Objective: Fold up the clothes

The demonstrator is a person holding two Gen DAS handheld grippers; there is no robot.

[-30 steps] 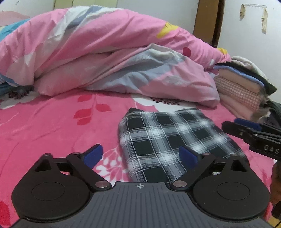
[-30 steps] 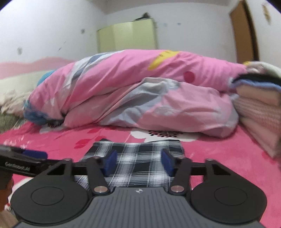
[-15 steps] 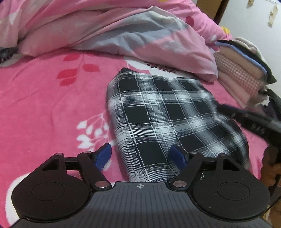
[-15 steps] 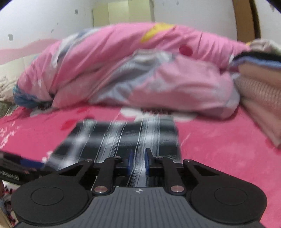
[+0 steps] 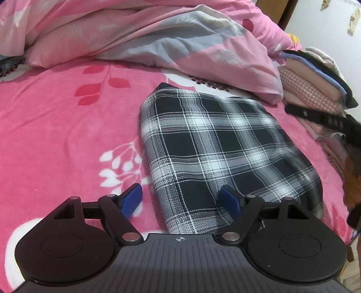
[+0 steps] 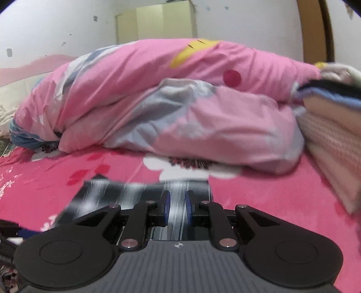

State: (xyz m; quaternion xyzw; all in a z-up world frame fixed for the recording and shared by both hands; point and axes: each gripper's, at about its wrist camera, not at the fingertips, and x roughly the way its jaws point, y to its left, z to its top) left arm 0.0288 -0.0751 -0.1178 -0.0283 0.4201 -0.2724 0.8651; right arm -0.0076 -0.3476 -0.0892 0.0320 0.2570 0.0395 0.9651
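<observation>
From the left wrist camera, the left tongs [image 5: 181,200] hang over the near edge of a folded black-and-white plaid garment [image 5: 221,153]. Their jaws are opening and stand wide: the left blue pad [image 5: 132,199] is over the pink floral bedsheet [image 5: 56,135] just left of the cloth, and the right pad is over the plaid itself. Neither presses on the fabric, so nothing is held. The garment lies flat on the bed, a little right of centre, its far end just short of a heaped pink and grey duvet [image 5: 158,38]. At the far right stands a stack of folded clothes [image 5: 315,90]. The dark body of the right tongs [image 5: 315,116] reaches in from the right edge, in front of that stack.

From the right wrist camera, blurred with motion, the right tongs [image 6: 177,208] have their jaws drawn close together, a narrow gap between the blue pads. A streak of the plaid garment [image 6: 135,193] shows in that gap, and the pads appear to pinch its near edge, though the blur makes this hard to confirm. The duvet [image 6: 169,101] fills the far side, the folded stack [image 6: 334,135] sits at right, and a pale cupboard [image 6: 158,21] stands against the far wall.
</observation>
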